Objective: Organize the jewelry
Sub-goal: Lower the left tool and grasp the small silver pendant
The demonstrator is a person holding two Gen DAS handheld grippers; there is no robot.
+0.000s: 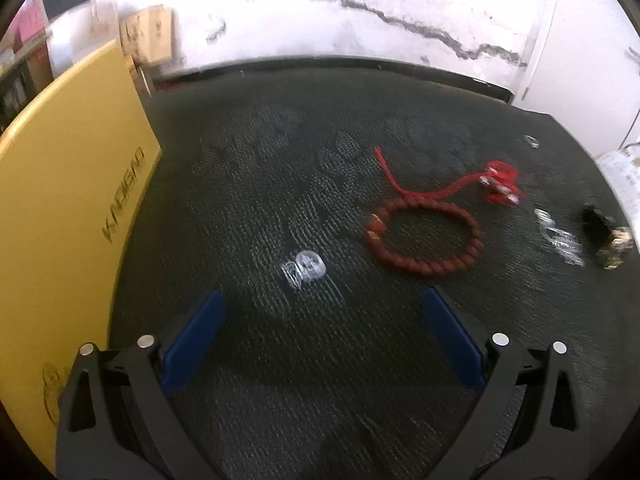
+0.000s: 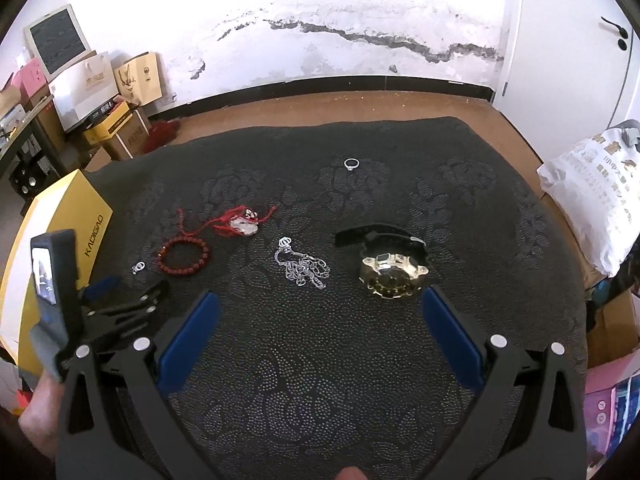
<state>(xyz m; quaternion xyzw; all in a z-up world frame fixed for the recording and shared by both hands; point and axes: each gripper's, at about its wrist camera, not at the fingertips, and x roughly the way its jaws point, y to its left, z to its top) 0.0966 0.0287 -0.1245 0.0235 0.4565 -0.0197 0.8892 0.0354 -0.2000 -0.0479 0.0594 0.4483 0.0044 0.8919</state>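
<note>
Left claw (image 1: 322, 304) spread wide, empty, low over the dark cloth (image 1: 280, 168); small silver pendant (image 1: 304, 270) lies just ahead between its tips. Judged light, hard, slippery: pinch across the round body. Right claw (image 2: 320, 304) also spread, empty.

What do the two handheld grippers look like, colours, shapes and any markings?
Both match: the left gripper and right gripper have black angular frames with triangular cutouts, round silver pivot pins, and flat blue pads on the jaws. No markings or cables show. The left one carries a black-cased screen.
</note>
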